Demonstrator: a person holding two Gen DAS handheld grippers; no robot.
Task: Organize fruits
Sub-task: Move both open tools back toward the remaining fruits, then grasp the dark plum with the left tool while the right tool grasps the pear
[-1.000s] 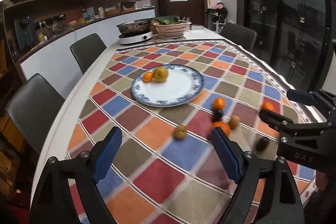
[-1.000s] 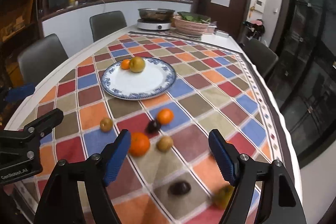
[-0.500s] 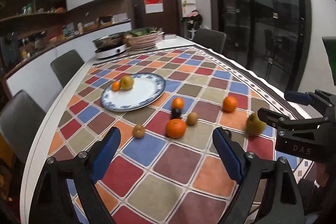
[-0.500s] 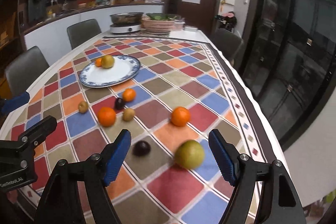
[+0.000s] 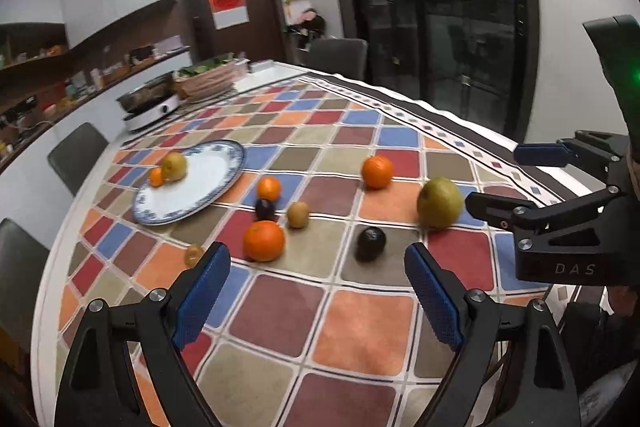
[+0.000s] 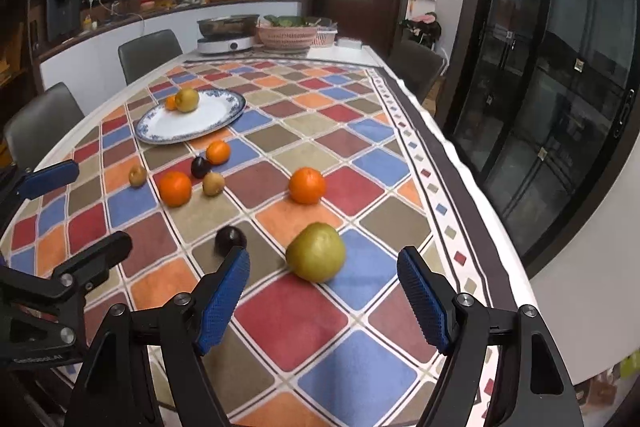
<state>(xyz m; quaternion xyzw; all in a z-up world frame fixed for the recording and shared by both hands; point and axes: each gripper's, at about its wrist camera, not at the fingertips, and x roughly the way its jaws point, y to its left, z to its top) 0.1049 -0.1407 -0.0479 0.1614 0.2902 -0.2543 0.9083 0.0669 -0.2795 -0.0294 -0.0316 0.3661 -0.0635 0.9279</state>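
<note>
A blue-rimmed white plate [image 6: 224, 115] [image 5: 224, 169] holds a yellow pear [image 6: 187, 99] and a small orange [image 6: 170, 103]. Loose on the checked cloth lie a large green pear [image 6: 316, 251] [image 5: 440, 202], oranges [image 6: 307, 185] [image 6: 175, 188] [image 6: 218, 152], dark plums [image 6: 229, 239] [image 6: 200, 167] and small brown fruits [image 6: 213, 183] [image 6: 137, 175]. My right gripper [image 6: 323, 297] is open and empty, just short of the green pear. My left gripper [image 5: 318, 293] is open and empty, short of a dark plum [image 5: 371, 243] and an orange [image 5: 264, 241].
An electric cooker with a pan [image 6: 227, 39] and a pink basket of greens [image 6: 287, 34] stand at the table's far end. Grey chairs [image 6: 150, 53] line the left side and far right. The table's right edge [image 6: 460, 163] runs beside dark glass doors.
Both grippers have swung to the right and come closer to the green pear and nearest plum. Their jaws stayed open and no fruit moved.
</note>
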